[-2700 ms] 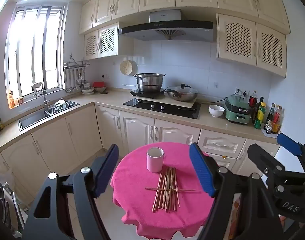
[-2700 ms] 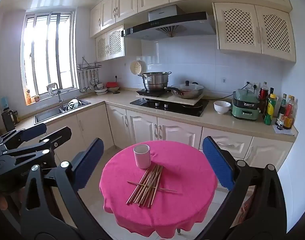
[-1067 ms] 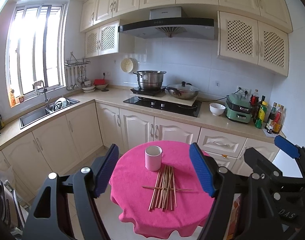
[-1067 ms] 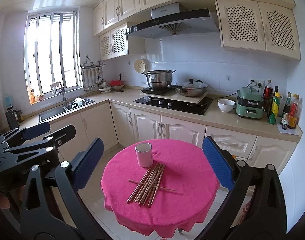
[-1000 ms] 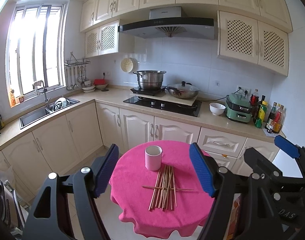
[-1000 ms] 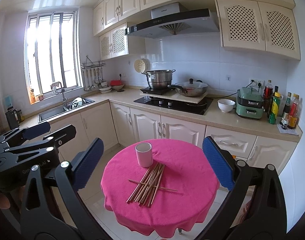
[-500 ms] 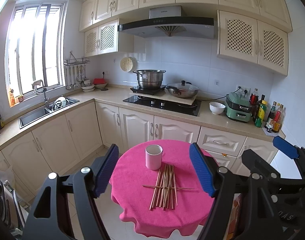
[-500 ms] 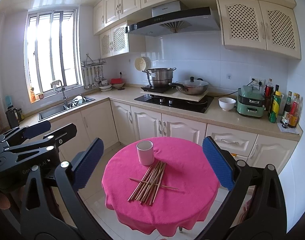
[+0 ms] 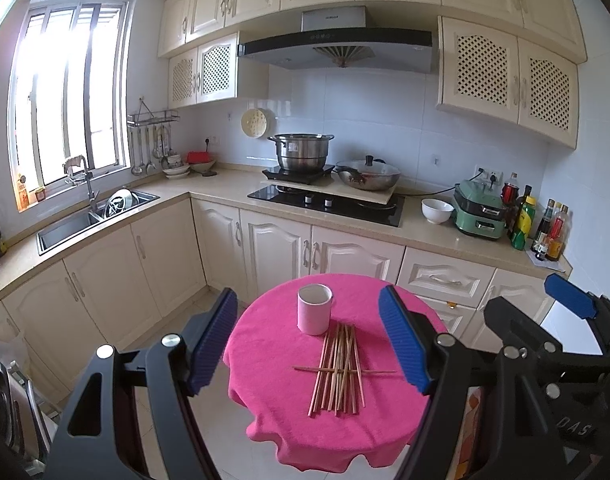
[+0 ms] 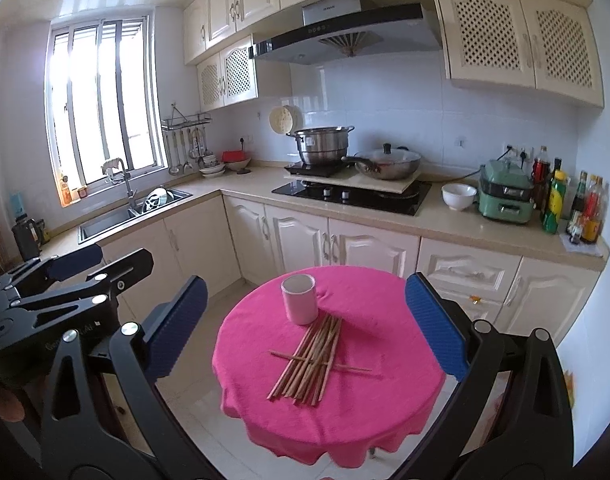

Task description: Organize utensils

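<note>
A pile of wooden chopsticks (image 9: 339, 368) lies on a round table with a pink cloth (image 9: 273, 372), one stick lying crosswise. A pink cup (image 9: 313, 309) stands upright just behind the pile. The same chopsticks (image 10: 307, 364) and cup (image 10: 299, 298) show in the right wrist view. My left gripper (image 9: 307, 342) is open and empty, held above and short of the table. My right gripper (image 10: 305, 328) is open and empty too, beside the left one. Each gripper shows at the edge of the other's view.
Cream kitchen cabinets (image 9: 281, 248) and a counter run behind the table, with a hob, a steel pot (image 9: 301, 152), a wok (image 9: 367, 176), a white bowl (image 9: 437, 210), bottles (image 9: 545, 224) and a sink (image 9: 89, 216). Tiled floor lies around the table.
Both views have shifted slightly; the table sits a little closer and lower in the right wrist view. Both grippers stay open. Cup and chopsticks have not moved.
</note>
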`<action>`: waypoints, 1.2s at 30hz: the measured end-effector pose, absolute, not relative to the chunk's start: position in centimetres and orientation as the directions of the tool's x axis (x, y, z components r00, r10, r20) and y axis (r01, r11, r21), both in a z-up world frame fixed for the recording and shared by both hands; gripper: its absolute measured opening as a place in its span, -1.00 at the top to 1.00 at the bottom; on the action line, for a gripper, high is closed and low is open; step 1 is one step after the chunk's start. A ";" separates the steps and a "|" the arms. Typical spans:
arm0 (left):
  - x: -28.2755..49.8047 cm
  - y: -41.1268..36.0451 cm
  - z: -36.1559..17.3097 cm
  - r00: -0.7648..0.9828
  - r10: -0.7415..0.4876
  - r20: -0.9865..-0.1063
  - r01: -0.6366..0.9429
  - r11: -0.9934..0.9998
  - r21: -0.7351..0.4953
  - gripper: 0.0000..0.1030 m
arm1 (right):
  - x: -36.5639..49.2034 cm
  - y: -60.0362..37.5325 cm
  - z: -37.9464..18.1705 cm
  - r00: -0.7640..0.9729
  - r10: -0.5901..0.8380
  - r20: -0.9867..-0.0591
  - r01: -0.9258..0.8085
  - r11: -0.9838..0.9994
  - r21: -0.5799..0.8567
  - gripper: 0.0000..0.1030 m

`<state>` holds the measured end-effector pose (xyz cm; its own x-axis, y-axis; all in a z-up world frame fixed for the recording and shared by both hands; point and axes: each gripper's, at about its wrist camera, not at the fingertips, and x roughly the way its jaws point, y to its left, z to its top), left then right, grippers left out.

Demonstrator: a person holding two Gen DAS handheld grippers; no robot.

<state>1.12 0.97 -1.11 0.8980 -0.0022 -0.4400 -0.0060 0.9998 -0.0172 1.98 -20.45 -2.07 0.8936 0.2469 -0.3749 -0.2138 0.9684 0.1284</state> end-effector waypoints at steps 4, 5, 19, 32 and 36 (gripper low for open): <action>1.5 1.6 -1.6 0.890 -0.007 -0.456 0.001 1.000 -0.013 -0.40 | 2.2 -19.8 -2.8 0.886 0.238 -0.397 -0.201 0.970 0.135 -0.88; 1.5 1.8 -1.8 0.888 -0.008 -0.460 0.003 1.000 -0.012 -0.40 | 2.2 -19.7 -3.0 0.885 0.239 -0.401 -0.200 0.970 0.136 -0.88; 5.9 2.8 -4.9 0.839 -0.013 -0.545 0.012 1.000 -0.005 -0.40 | 7.0 -19.4 -6.5 0.808 0.280 -0.519 -0.207 0.959 0.194 -0.88; 20.3 3.0 -17.7 0.532 -0.004 -0.847 0.007 1.000 0.000 -0.40 | 23.3 -21.6 -18.9 0.479 0.389 -0.787 -0.200 0.921 0.333 -0.68; 24.2 2.4 -22.7 0.402 -0.028 -0.915 0.012 1.000 -0.025 -0.39 | 27.8 -22.5 -25.2 0.311 0.379 -0.872 -0.146 0.925 0.350 -0.21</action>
